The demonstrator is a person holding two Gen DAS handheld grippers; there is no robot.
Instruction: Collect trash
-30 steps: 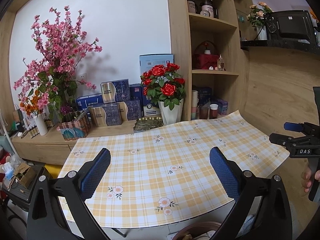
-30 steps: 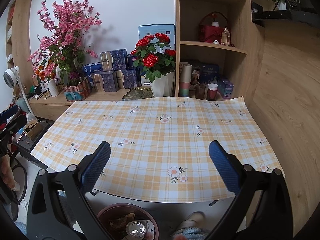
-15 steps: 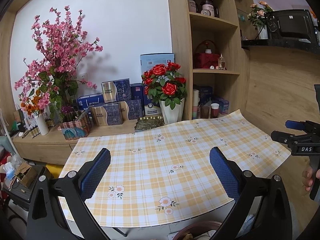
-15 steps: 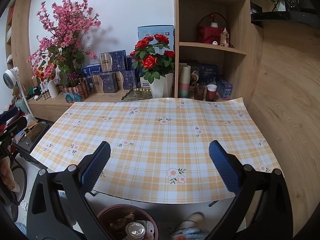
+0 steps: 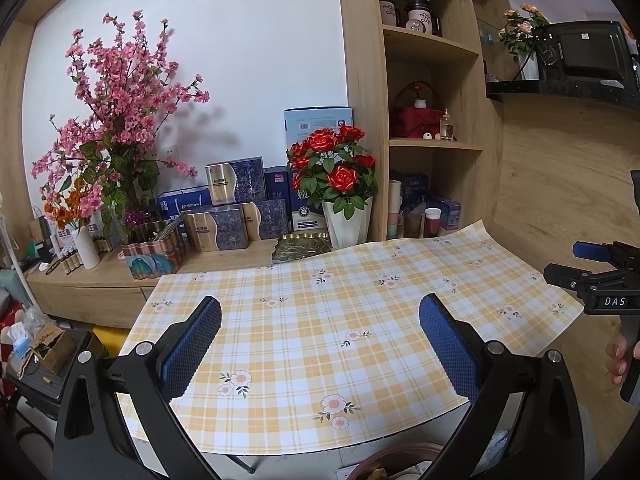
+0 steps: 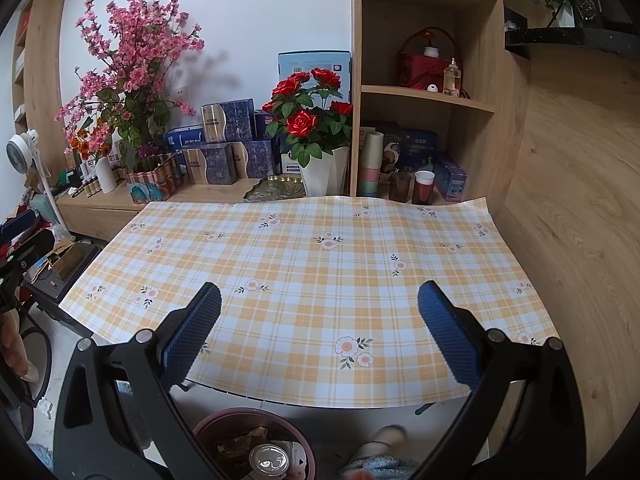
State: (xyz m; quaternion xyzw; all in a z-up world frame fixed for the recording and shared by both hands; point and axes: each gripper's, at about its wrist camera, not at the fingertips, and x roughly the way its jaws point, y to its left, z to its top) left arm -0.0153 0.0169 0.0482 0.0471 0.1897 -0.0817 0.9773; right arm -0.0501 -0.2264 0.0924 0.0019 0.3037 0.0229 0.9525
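Both grippers, left (image 5: pixel 320 340) & right (image 6: pixel 319 330), wide open, empty, above tablecloth (image 6: pixel 312 264); bin (image 6: pixel 224 432) below.

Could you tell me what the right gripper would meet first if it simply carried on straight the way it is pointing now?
Most likely the checked tablecloth: the right gripper hangs open above its near edge, angled slightly down. Nothing stands on the cloth in its line. Depth is unclear; a shallower path would reach the white rose vase behind.

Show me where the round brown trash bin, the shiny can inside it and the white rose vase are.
Round brown trash bin (image 6: pixel 208 426): right wrist view, left rim.
Shiny can (image 6: pixel 269 458): right wrist view, top.
White rose vase (image 6: pixel 326 174): right wrist view, front face.
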